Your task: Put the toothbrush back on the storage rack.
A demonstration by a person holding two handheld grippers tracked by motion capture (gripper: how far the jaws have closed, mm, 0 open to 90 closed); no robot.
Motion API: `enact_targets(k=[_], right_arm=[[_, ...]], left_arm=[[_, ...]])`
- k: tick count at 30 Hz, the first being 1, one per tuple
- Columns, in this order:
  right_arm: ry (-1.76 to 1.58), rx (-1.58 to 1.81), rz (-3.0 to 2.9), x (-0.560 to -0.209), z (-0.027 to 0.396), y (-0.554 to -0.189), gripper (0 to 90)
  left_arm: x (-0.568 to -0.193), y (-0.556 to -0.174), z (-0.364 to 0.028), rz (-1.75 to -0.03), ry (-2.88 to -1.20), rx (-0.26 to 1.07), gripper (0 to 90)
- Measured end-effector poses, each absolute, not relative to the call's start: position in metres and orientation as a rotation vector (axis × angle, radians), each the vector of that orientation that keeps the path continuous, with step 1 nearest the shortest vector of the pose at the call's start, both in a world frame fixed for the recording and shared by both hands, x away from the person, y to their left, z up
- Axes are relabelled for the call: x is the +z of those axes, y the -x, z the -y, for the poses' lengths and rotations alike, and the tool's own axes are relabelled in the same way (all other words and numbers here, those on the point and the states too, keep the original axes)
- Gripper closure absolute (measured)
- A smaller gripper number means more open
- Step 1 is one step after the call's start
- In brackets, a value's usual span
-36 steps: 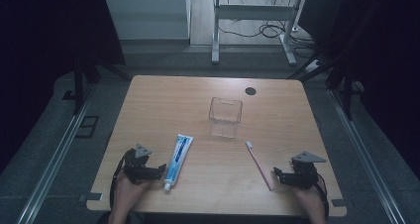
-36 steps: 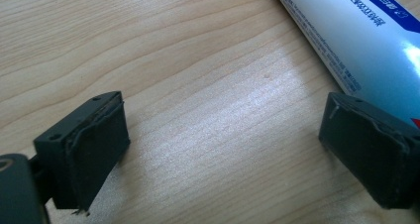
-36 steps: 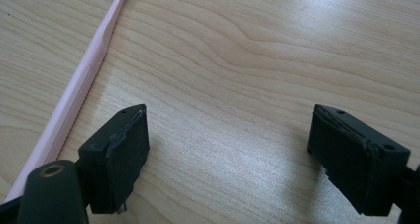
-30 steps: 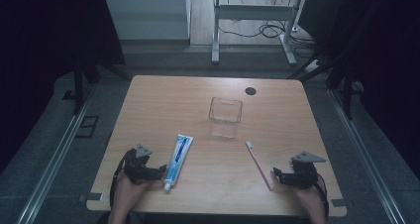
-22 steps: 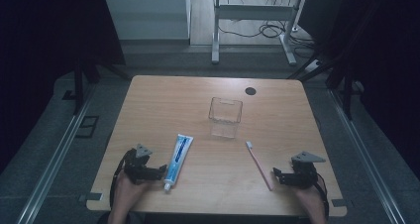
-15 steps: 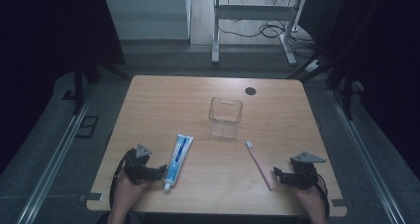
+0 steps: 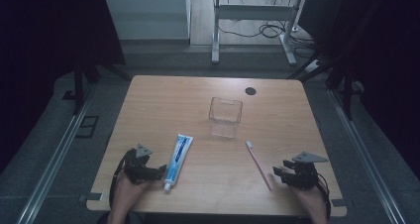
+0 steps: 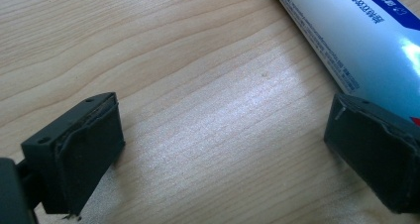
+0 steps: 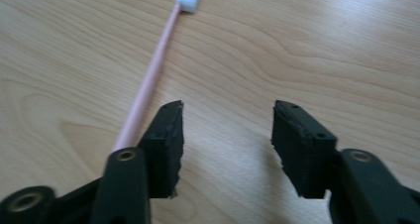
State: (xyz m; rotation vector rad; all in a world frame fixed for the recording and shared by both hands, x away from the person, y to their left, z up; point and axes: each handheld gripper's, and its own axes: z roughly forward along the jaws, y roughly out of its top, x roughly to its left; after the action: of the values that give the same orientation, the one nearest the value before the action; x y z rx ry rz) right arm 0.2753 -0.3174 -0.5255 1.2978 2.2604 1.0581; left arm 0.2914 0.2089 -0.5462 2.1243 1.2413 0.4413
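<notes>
Now both grippers sit low on the wooden surface; left gripper has jaws wide apart w/ nothing between, toothpaste tube just beside it; right gripper jaws have just been closing, yet apart on bare wood, pink toothbrush just outside one jaw; clear container farther back.

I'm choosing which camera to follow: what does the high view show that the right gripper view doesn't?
High view alone: the toothpaste tube, the clear box, the left gripper and the table's edges. Right gripper view alone: the right gripper fingers close up, apart with bare wood between, having just been closing. Both: the pink toothbrush on the wooden table.
</notes>
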Motion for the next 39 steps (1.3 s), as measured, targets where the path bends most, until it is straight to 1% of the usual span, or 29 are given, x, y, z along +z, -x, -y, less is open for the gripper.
enact_targets(k=[3,4,6,7,8,9,10,11,12,15,25,31,39], right_arm=[[-1.298,1.081,-2.274,-0.523,0.316,-0.274,51.8],[-1.288,1.096,-2.294,-0.522,0.314,-0.273,57.6],[-1.271,1.104,-2.315,-0.520,0.311,-0.271,63.8],[-1.271,1.104,-2.315,-0.520,0.311,-0.271,63.8],[-1.256,1.115,-2.331,-0.517,0.307,-0.269,70.4],[-1.256,1.115,-2.331,-0.517,0.307,-0.269,70.4],[-1.242,1.133,-2.346,-0.514,0.303,-0.267,77.5],[-1.233,1.141,-2.353,-0.513,0.302,-0.267,79.5],[-1.233,1.141,-2.353,-0.513,0.302,-0.267,79.5],[-1.197,1.157,-2.395,-0.509,0.291,-0.262,87.3],[-1.132,1.171,-2.478,-0.512,0.269,-0.258,88.8],[-1.113,1.167,-2.530,-0.522,0.260,-0.258,87.8],[-1.130,1.112,-2.529,-0.531,0.264,-0.261,88.1]], left_arm=[[-0.546,-0.291,-0.209,-1.241,-2.124,0.441,1.7],[-0.546,-0.291,-0.209,-1.241,-2.125,0.441,1.7],[-0.546,-0.291,-0.209,-1.241,-2.125,0.441,1.7],[-0.546,-0.291,-0.209,-1.241,-2.125,0.441,1.7],[-0.546,-0.291,-0.209,-1.241,-2.125,0.441,1.7],[-0.546,-0.291,-0.209,-1.241,-2.125,0.441,1.7],[-0.546,-0.291,-0.209,-1.241,-2.125,0.441,1.7],[-0.546,-0.291,-0.209,-1.241,-2.125,0.441,1.7],[-0.546,-0.291,-0.209,-1.241,-2.125,0.441,1.7],[-0.546,-0.291,-0.209,-1.241,-2.125,0.441,1.7],[-0.546,-0.291,-0.209,-1.241,-2.125,0.441,1.7],[-0.546,-0.291,-0.209,-1.241,-2.125,0.441,1.7],[-0.546,-0.291,-0.209,-1.241,-2.125,0.441,1.7]])
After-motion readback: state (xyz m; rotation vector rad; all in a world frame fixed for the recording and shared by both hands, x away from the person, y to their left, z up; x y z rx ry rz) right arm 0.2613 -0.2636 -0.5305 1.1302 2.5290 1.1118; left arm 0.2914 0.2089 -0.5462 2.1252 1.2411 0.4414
